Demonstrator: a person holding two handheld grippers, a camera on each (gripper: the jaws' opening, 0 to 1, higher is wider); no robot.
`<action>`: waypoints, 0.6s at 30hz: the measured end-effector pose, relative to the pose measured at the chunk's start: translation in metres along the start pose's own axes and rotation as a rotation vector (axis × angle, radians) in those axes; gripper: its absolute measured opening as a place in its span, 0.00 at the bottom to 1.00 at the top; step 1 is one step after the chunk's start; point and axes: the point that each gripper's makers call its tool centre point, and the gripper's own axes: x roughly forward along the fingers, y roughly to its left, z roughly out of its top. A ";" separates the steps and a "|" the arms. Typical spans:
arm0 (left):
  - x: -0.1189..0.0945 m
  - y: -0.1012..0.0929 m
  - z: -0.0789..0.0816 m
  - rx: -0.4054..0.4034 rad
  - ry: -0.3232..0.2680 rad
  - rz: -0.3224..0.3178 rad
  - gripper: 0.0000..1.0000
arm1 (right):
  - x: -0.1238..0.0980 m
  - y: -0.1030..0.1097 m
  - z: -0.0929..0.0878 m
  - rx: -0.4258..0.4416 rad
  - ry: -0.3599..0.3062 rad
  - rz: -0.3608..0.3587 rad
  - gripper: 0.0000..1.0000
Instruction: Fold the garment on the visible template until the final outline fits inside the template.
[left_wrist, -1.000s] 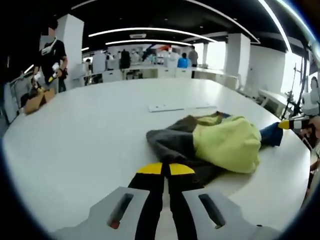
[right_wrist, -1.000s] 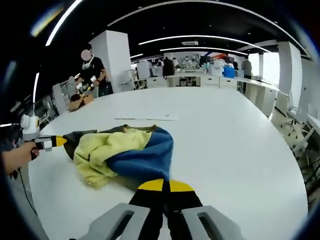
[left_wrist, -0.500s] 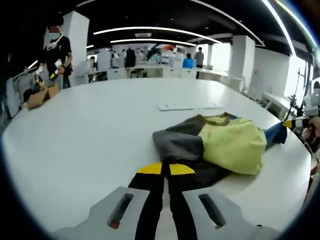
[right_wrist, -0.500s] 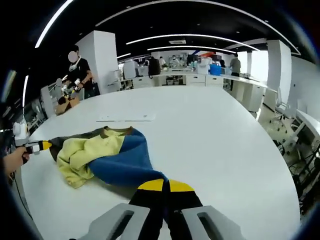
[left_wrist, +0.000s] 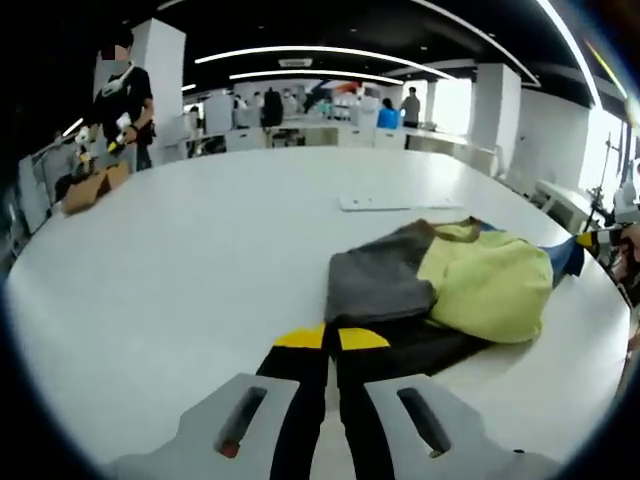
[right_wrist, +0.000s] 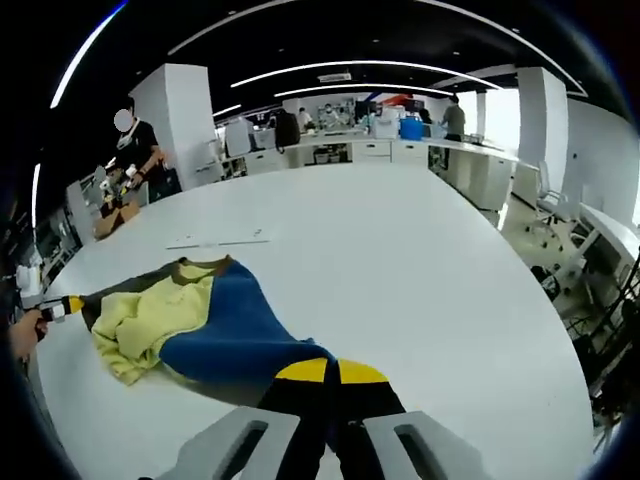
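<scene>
Left gripper view: the left gripper (left_wrist: 331, 338) has its yellow-tipped jaws pressed together on the dark hem of the garment (left_wrist: 440, 285), a colour-blocked top in grey, yellow-green and blue. It lies on the large white table (left_wrist: 200, 250), toward the edge nearest the person. At the far end of the cloth the other gripper's yellow tip meets the blue part. The two grips at opposite ends probably serve to draw the fabric out flat before any fold is made; the yellow-green panel is bunched over the grey one, so folding looks not yet begun.

Right gripper view: the right gripper (right_wrist: 327, 371) likewise has its jaws closed, pinching the blue portion of the garment (right_wrist: 190, 325). The left gripper (right_wrist: 72, 303), held in a hand (right_wrist: 20, 335), appears at the cloth's far end, near the table (right_wrist: 400, 260) edge.

Beyond the garment, toward the middle of the table, lies a thin pale flat strip (left_wrist: 382, 202); whether it belongs to the template cannot be told, and no template outline is distinguishable on the white surface.

No brand, label or legible writing appears on the garment or the grippers. People stand in the background (left_wrist: 122, 100).
</scene>
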 end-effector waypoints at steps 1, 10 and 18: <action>0.000 0.001 0.001 0.001 -0.002 0.003 0.00 | 0.001 -0.003 0.000 0.002 0.003 -0.003 0.00; 0.002 0.019 0.002 -0.012 0.001 0.040 0.00 | 0.009 -0.018 -0.003 0.020 0.037 -0.016 0.00; 0.003 0.029 0.001 0.000 0.010 0.056 0.00 | 0.013 -0.025 -0.001 0.019 0.045 -0.026 0.00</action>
